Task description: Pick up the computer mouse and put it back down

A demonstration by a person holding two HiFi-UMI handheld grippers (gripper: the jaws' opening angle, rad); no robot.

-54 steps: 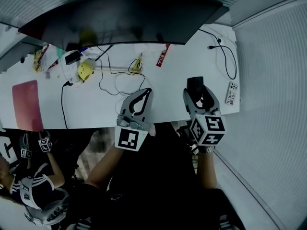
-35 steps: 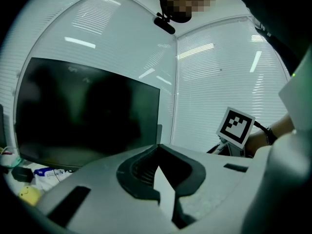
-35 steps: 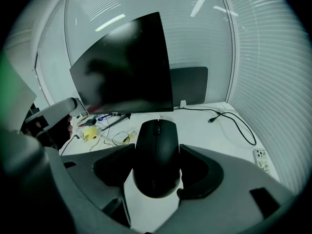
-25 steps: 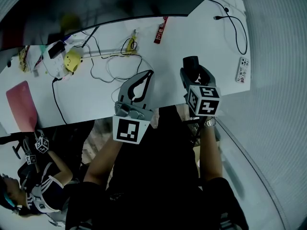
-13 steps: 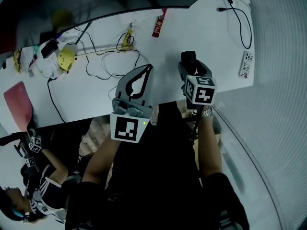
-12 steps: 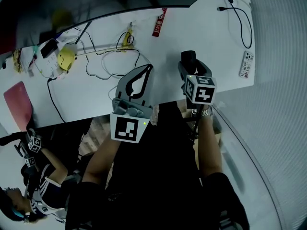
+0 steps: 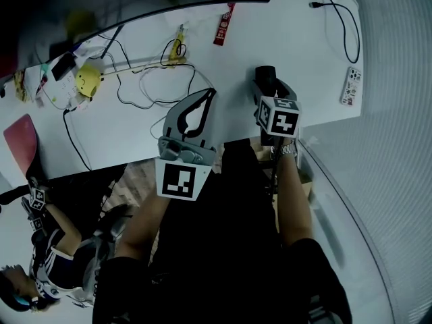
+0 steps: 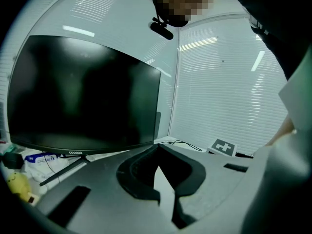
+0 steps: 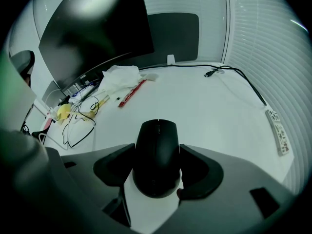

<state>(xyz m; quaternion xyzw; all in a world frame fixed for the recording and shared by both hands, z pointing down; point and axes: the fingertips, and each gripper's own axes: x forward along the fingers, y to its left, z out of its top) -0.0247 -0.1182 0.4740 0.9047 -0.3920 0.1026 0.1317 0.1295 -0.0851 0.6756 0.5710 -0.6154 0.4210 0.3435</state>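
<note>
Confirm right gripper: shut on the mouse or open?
Shut. The right gripper has both jaws pressed against the sides of the computer mouse, no gap visible.

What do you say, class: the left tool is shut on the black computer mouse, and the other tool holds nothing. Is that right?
Not quite. The right tool is the one shut on the black computer mouse, as the right gripper view shows. The left tool holds nothing, its jaws together.
</note>
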